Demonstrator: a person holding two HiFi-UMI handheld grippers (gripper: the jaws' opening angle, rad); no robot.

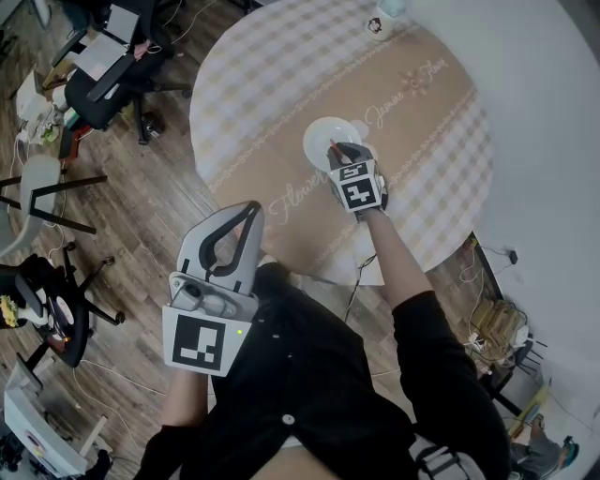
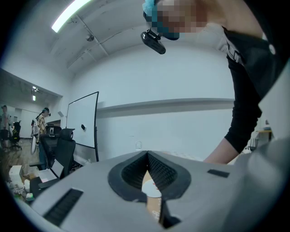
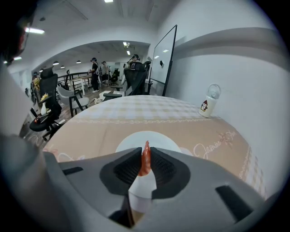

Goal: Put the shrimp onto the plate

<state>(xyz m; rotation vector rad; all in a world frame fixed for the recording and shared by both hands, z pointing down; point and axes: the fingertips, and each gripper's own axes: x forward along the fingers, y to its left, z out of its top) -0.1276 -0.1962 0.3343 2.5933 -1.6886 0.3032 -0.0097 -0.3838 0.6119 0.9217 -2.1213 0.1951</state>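
Note:
An orange-red shrimp (image 3: 145, 159) stands upright, pinched between the jaws of my right gripper (image 3: 145, 156). It hangs just above the near half of a white plate (image 3: 158, 139) on the round table. From the head view the right gripper (image 1: 338, 150) reaches over the plate's (image 1: 323, 130) near edge, and the shrimp (image 1: 333, 146) shows as a thin red sliver at its tips. My left gripper (image 1: 252, 209) hovers at the table's near-left edge, its jaws shut with nothing between them. Its own view has the closed tips (image 2: 147, 155) pointing across the table.
A checked and tan tablecloth (image 1: 412, 112) covers the round table. A small white bottle (image 1: 379, 25) with a cartoon figure (image 3: 208, 106) stands at the far side. Office chairs (image 1: 108, 84) and cables lie on the wooden floor to the left. A whiteboard (image 3: 163, 59) stands beyond the table.

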